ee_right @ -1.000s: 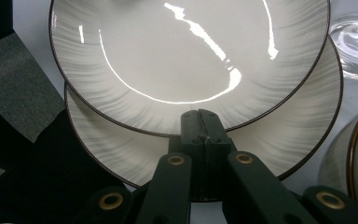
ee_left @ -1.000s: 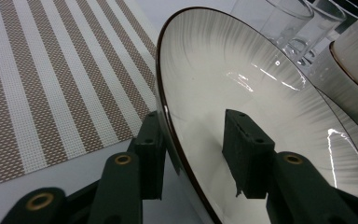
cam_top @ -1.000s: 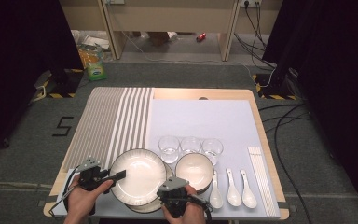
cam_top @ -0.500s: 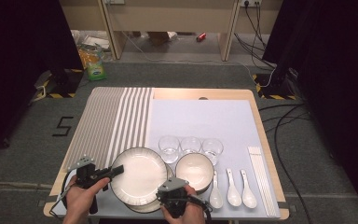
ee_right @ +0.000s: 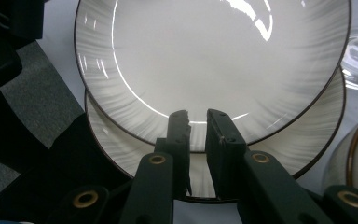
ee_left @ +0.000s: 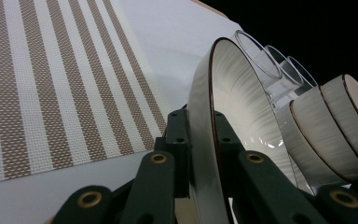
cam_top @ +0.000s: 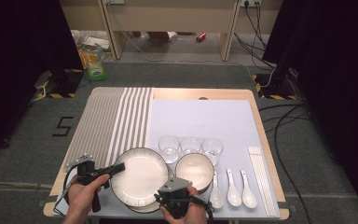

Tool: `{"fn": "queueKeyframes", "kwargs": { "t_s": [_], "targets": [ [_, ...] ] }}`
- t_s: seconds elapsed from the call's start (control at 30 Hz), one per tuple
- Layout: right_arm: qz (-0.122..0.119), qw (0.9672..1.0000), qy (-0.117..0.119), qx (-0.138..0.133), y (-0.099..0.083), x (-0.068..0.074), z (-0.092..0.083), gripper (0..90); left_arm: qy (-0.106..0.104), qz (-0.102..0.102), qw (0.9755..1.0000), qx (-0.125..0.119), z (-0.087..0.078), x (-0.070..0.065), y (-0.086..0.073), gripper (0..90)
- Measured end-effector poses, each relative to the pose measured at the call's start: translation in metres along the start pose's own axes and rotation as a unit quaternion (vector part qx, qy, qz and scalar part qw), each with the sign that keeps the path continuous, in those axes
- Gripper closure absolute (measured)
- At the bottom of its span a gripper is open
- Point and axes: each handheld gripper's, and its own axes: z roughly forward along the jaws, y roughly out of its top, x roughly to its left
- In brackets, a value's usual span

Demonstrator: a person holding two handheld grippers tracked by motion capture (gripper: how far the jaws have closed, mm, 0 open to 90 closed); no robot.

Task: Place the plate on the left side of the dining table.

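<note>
A white plate with a dark rim lies on top of a second, matching plate, shifted slightly off it. My left gripper is shut on the top plate's left rim, which runs edge-on between its jaws. My right gripper sits at the front of the stack. Its jaws stand nearly together, with their tips over the front rims of both plates and nothing between them.
Stacked bowls sit right of the plates, with three glasses behind. Three white spoons and chopsticks lie at the right. A striped placemat covers the left, a pale mat the rest.
My left gripper drew back to the left, then came in again onto the top plate's rim. The right gripper stayed put.
</note>
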Motion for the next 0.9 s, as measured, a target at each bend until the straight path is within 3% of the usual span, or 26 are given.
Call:
{"fn": "queueKeyframes", "kwargs": {
  "t_s": [0.23,0.9],
  "targets": [
    [0.006,0.9994,0.010,-0.033,0.004,-0.003,-0.013,72.6,-0.001,-0.004,1.0000,0.004,0.001,-0.001,0.000,81.5],
    [0.017,0.9975,0.012,-0.068,0.010,-0.008,-0.030,73.6,-0.011,-0.010,0.9998,-0.012,-0.007,0.000,0.007,81.1]
  ]
}}
